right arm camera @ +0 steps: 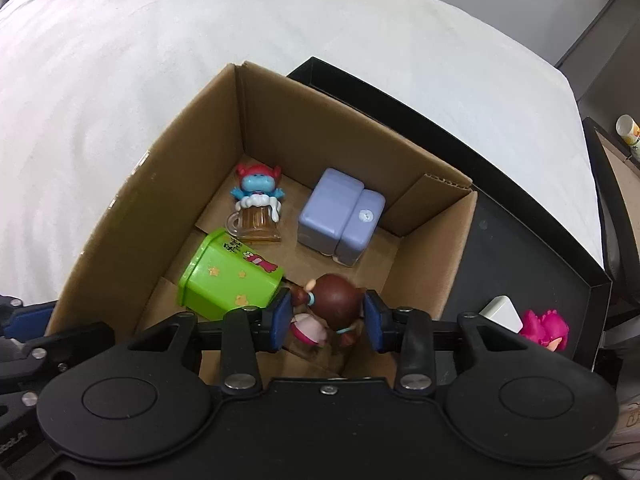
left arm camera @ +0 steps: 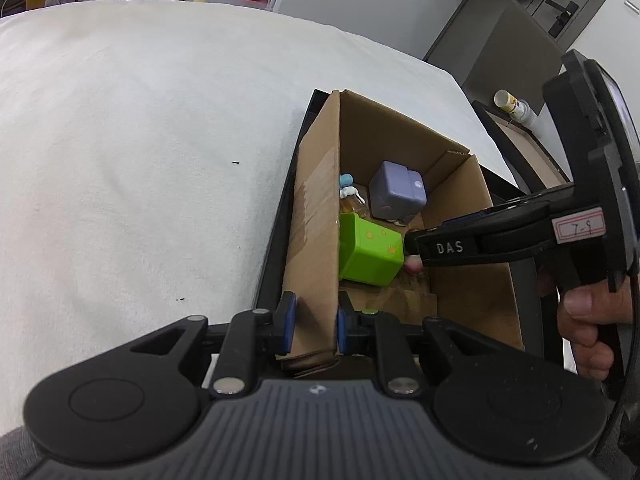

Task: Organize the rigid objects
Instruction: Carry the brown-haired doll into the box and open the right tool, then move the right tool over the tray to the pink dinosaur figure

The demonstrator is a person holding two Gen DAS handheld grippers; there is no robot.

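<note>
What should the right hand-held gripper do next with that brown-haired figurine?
Probably lower a little further, then open. The right hand-held gripper holds the brown-haired figurine inside the cardboard box, beside the green container, while the left hand-held gripper clamps the box wall.

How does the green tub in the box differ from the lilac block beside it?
The green tub is bright green with stars and a cartoon sticker; the lilac block is plain pale purple. The green tub lies tipped on its side, while the lilac block stands upright. The green tub sits nearer the right gripper; the lilac block is farther back. Both rest on the floor of the cardboard box.
</note>
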